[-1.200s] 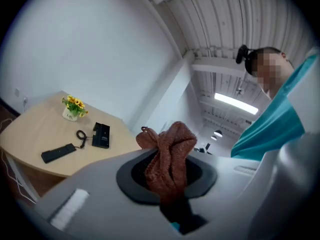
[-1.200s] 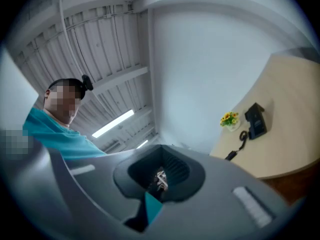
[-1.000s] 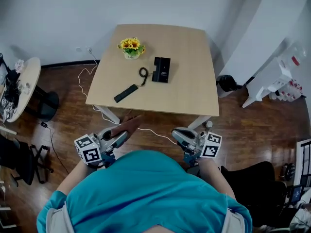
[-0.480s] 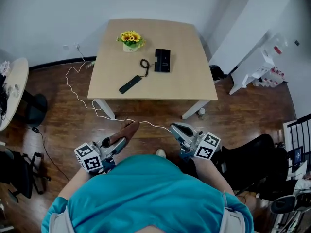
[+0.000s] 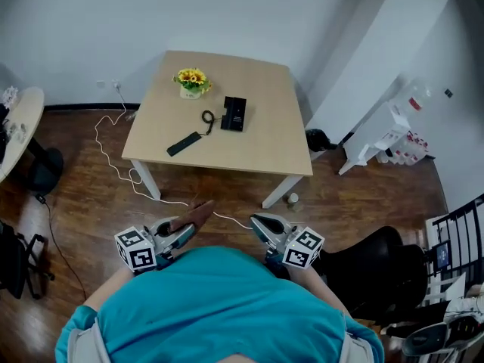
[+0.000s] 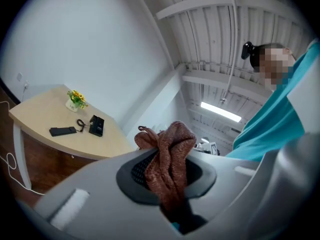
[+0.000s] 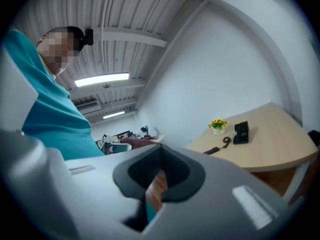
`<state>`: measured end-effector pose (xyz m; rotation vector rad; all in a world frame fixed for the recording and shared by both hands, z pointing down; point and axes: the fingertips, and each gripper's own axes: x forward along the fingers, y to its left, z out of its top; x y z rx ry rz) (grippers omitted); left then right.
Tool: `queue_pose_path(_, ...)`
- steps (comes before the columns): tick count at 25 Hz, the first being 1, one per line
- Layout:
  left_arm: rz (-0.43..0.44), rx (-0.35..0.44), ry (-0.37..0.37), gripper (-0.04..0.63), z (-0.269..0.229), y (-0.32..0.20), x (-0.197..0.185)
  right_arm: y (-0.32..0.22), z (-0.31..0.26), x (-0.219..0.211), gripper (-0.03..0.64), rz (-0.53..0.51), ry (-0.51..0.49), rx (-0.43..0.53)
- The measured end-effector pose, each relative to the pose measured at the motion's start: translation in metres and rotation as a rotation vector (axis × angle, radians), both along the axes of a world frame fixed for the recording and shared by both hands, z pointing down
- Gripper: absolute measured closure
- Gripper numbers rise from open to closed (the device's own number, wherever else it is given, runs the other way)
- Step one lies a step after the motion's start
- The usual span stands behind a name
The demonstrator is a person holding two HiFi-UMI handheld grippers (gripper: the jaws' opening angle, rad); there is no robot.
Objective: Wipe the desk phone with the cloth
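Note:
The black desk phone point(image 5: 234, 113) lies on the wooden table point(image 5: 257, 146), its handset point(image 5: 184, 144) off to the left on a coiled cord point(image 5: 207, 117). Both grippers hover over the floor, close to the person's body and well short of the table. My left gripper point(image 5: 185, 228) is shut on a brown knitted cloth point(image 5: 198, 212), which bunches up between the pads in the left gripper view point(image 6: 167, 159). My right gripper point(image 5: 257, 221) is shut with nothing in it. Far ahead, the right gripper view shows the phone point(image 7: 241, 132).
A pot of yellow flowers point(image 5: 190, 79) stands at the table's back left. A white cable point(image 5: 113, 165) trails over the wooden floor. A black office chair point(image 5: 378, 271) is at the right, a white rack point(image 5: 393, 131) beyond it, a round table point(image 5: 15, 131) at the left edge.
The person has stepped back from the table, which now looks smaller and farther away. Both grippers moved back with the body. The cloth stays in the left gripper.

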<state>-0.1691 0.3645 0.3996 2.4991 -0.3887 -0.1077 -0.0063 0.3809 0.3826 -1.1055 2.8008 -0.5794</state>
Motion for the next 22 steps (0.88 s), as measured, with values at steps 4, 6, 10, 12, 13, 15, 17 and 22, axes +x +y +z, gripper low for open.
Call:
queue_pose_path(4, 0.037, 0.071, -0.027, 0.528, -0.004, 0.018, 0.038, 0.017, 0.014, 0.041, 0.617, 0.002, 0.068, -0.012)
queue_pose_path(6, 0.021, 0.075, -0.024, 0.528, -0.005, 0.023, 0.042, 0.021, 0.017, 0.053, 0.617, 0.014, 0.080, -0.009)
queue_pose_path(10, -0.010, 0.067, -0.021, 0.528, -0.006, 0.020, 0.036, 0.018, 0.011, 0.060, 0.617, 0.026, 0.065, 0.015)
queue_pose_path(12, -0.001, 0.071, -0.027, 0.528, -0.007, 0.022, 0.037, 0.018, 0.009, 0.058, 0.617, 0.018, 0.067, 0.021)
queue_pose_path(13, 0.003, 0.068, -0.029, 0.528, -0.007, 0.023, 0.038, 0.018, 0.008, 0.056, 0.617, 0.012, 0.069, 0.024)
queue_pose_path(15, 0.006, 0.066, -0.030, 0.528, -0.009, 0.023, 0.038, 0.017, 0.007, 0.053, 0.617, 0.002, 0.072, 0.030)
queue_pose_path(17, -0.002, 0.073, -0.028, 0.528, -0.013, 0.020, 0.035, 0.015, 0.005, 0.049, 0.617, -0.006, 0.077, 0.034)
queue_pose_path(22, -0.025, 0.061, -0.013, 0.528, -0.012, 0.019, 0.023, 0.017, 0.008, 0.043, 0.617, -0.006, 0.087, 0.032)
